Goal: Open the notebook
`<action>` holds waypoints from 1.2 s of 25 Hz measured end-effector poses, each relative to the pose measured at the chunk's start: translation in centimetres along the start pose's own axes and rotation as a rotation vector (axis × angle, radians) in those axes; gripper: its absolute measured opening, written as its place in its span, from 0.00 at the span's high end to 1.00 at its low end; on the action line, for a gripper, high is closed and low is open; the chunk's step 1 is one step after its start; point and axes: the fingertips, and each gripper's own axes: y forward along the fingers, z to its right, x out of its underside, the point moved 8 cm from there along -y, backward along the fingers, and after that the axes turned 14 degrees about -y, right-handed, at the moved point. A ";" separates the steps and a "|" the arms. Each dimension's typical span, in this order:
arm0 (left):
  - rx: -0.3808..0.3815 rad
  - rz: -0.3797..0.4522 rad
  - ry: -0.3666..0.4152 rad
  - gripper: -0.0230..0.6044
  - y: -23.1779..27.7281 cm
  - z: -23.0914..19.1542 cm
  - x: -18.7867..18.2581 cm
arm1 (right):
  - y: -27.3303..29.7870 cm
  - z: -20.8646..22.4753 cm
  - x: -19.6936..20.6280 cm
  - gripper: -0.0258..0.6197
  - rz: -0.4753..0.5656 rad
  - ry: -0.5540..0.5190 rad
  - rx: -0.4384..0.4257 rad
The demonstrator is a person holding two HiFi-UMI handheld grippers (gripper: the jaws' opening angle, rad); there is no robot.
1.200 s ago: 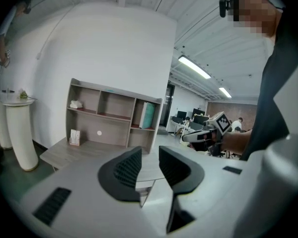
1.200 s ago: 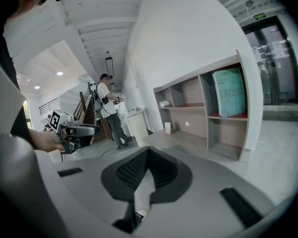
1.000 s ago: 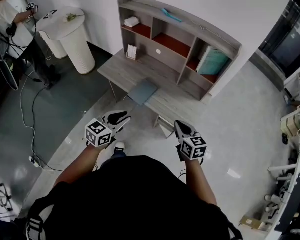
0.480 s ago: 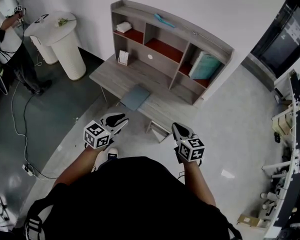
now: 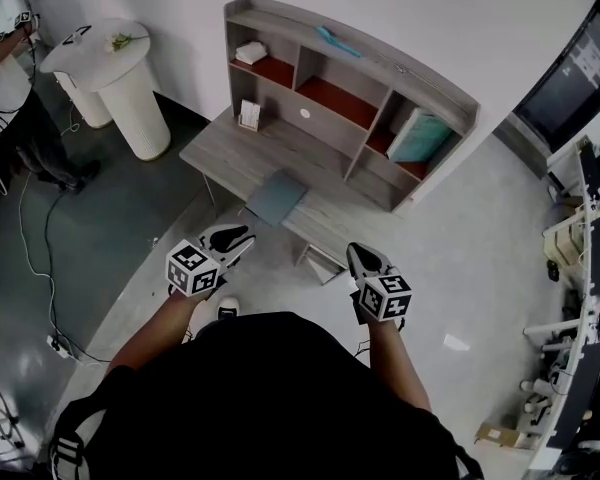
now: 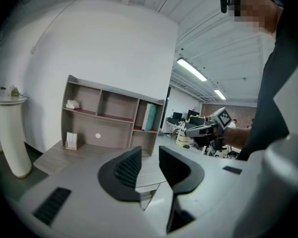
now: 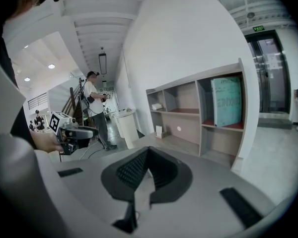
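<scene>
Grey concrete floor and a white wall. Against the wall stands a grey wood-look desk (image 5: pixel 225 148) with a cubby shelf unit (image 5: pixel 380 68) on top. Both claws hover over the floor, short of the desk's front edge.

The task's thing, a flat slate-blue closed notebook (image 5: pixel 277 197), lies near that front edge. It's just ahead of the left claw (image 5: pixel 248 236) and a bit to its right, and ahead-left of the right claw (image 5: pixel 356 252). Neither one touches it.

The left claw's jaws sit partway apart with a clear gap, and all you see through the gap is desk. The right claw's jaws are pinched together at the tips, holding nothing.

So I'd call this the approach step; the opening hasn't started. My take on doing it well:
- Bring the left claw in low, almost flat to the desktop.
- Catch only the cover's free edge, not the whole block.
- Rest the closed right claw on the notebook near the spine so it doesn't skate off the front edge.

I can't tell from here which side the spine is on.
</scene>
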 end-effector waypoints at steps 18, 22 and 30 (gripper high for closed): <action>0.074 -0.055 -0.013 0.78 -1.2 -9.4 -3.2 | 7.2 -4.6 -2.7 0.96 -0.041 0.039 0.063; 0.097 -0.074 -0.014 0.78 -1.0 -11.1 -3.4 | 8.2 -5.3 -2.5 0.96 -0.055 0.054 0.092; 0.140 -0.099 -0.027 0.78 -0.7 -15.1 -4.2 | 11.6 -6.8 -3.6 0.96 -0.077 0.059 0.128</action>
